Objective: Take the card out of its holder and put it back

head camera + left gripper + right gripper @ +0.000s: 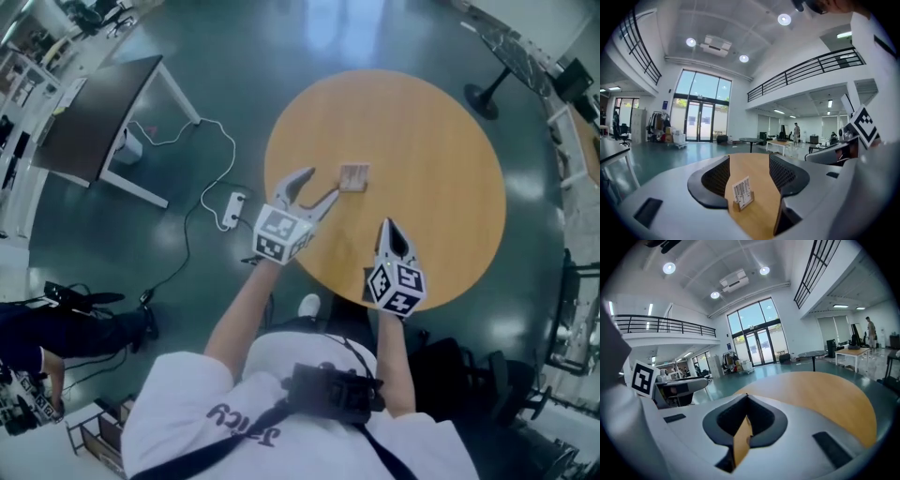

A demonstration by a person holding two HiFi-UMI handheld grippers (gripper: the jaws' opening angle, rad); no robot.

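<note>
A dark rectangular desk (94, 117) and a white power strip (232, 208) are sitting on the glossy teal floor beside the round wooden table (422, 141). The printed card (742, 191) is standing in its small wooden holder (746, 204) on the tabletop, just ahead of the left gripper (749, 157), whose ribbed jaws are gaping wide, clear of it. The right gripper (746, 397) is pressing its jaws together, empty.

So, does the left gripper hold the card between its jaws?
No, the card stands in its holder on the table, ahead of the left gripper, whose jaws are wide apart and touch nothing.
</note>
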